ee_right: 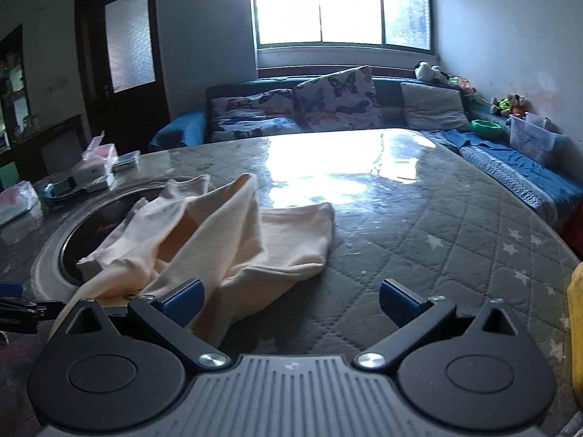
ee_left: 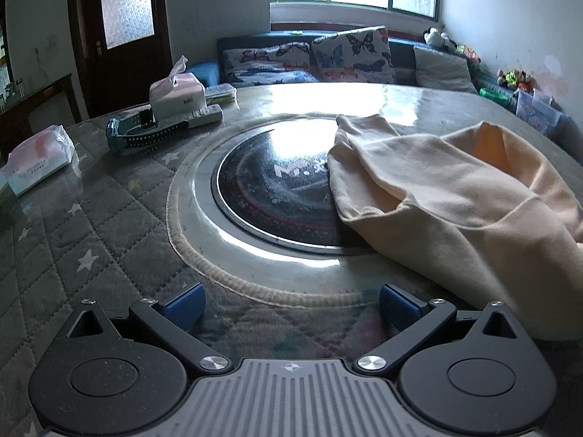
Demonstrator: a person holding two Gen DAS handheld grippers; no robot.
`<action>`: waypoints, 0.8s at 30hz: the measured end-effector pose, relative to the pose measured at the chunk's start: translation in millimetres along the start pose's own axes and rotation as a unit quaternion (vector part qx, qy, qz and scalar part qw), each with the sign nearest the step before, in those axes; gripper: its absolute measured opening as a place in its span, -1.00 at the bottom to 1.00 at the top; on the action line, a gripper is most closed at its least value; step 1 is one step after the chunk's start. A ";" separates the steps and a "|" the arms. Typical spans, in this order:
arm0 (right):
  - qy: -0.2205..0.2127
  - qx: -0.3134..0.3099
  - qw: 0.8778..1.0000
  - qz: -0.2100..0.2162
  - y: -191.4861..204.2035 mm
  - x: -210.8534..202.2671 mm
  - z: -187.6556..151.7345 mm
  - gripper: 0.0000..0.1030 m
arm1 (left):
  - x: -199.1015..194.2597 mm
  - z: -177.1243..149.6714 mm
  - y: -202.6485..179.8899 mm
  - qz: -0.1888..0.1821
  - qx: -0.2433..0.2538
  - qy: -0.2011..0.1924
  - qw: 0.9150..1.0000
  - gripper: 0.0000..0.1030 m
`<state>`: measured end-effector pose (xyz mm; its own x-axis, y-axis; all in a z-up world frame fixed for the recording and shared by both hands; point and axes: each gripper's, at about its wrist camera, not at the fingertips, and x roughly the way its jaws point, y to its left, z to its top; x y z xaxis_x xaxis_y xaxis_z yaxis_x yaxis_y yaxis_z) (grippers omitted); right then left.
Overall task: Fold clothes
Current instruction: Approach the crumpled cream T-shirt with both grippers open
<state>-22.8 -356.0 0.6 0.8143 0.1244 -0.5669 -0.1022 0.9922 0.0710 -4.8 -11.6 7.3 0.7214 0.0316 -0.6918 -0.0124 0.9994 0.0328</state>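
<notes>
A cream-coloured garment (ee_left: 455, 200) lies crumpled on the quilted grey table cover, partly over the round black hotplate (ee_left: 277, 189). In the right wrist view the garment (ee_right: 226, 233) spreads from the hotplate toward the table's middle, with one sleeve end lying flat. My left gripper (ee_left: 291, 307) is open and empty, low over the table's near edge, left of the garment. My right gripper (ee_right: 291, 304) is open and empty; its left fingertip (ee_right: 184, 302) is just in front of the garment's near edge.
Tissue packs (ee_left: 40, 160) (ee_left: 176, 89), a remote and a watch-like strap (ee_left: 145, 131) sit at the table's far left. A sofa with butterfly cushions (ee_left: 349, 54) stands behind. A yellow object (ee_right: 575, 327) is at the right edge.
</notes>
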 end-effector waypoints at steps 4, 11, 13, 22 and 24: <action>0.001 -0.010 1.000 0.010 7.9 -3.3 -1.6 1.00 | -7.3 -0.9 -6.1 -0.006 0.002 0.004 1.000 1.00; -0.002 -0.012 1.000 0.018 13.2 -12.7 1.0 1.00 | -20.8 2.9 -18.7 -0.016 0.013 -0.003 1.000 1.00; -0.001 -0.014 1.000 0.020 14.3 -14.3 1.3 1.00 | -23.8 4.9 -21.7 -0.020 0.016 -0.004 1.000 1.00; 0.002 -0.016 0.999 0.035 18.1 -19.3 2.2 1.00 | -31.1 9.2 -32.1 -0.023 0.027 -0.001 0.999 1.00; 0.002 -0.019 0.999 0.038 20.0 -20.4 2.1 1.00 | -32.6 9.7 -33.2 -0.024 0.027 -0.001 0.999 1.00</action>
<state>-40.3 -338.7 15.3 0.8011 0.1998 -0.5642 -0.1854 0.9791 0.0834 -21.2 -46.0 35.8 0.7221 -0.0167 -0.6916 0.0595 0.9975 0.0380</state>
